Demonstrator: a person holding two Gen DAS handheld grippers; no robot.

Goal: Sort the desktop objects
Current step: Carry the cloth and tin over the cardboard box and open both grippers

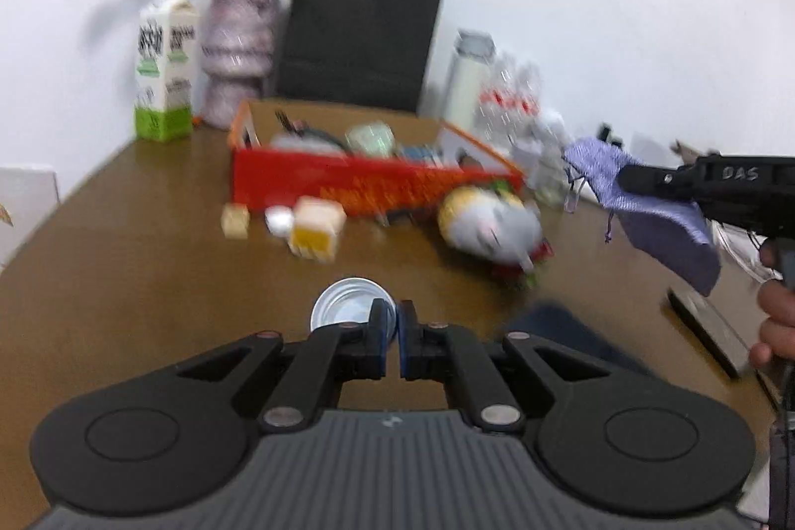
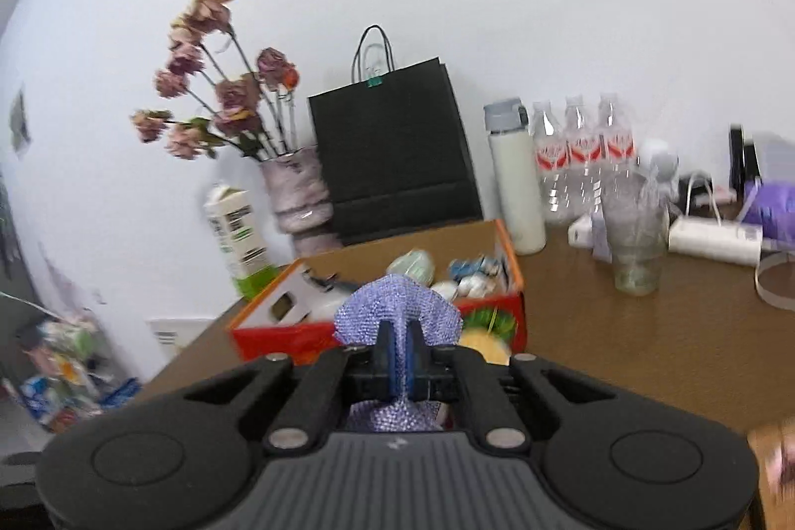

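Observation:
My left gripper (image 1: 393, 321) is shut on the rim of a round silver tin (image 1: 348, 306) and holds it over the brown table (image 1: 124, 242). My right gripper (image 2: 397, 343) is shut on a purple knitted pouch (image 2: 397, 306), held in the air right of the red cardboard box (image 2: 278, 336); it shows at the right of the left wrist view (image 1: 646, 207). The open red box (image 1: 348, 177) holds several small items. In front of it lie small yellow blocks (image 1: 315, 227), a white disc (image 1: 279, 219) and a plush toy (image 1: 489, 224).
Behind the box stand a milk carton (image 1: 164, 68), a vase of dried flowers (image 1: 238, 58), a black paper bag (image 1: 362, 33), a white flask (image 2: 516, 182) and water bottles (image 2: 581, 152). A plastic cup (image 2: 636, 242) and a white power bank (image 2: 715, 239) sit at the right.

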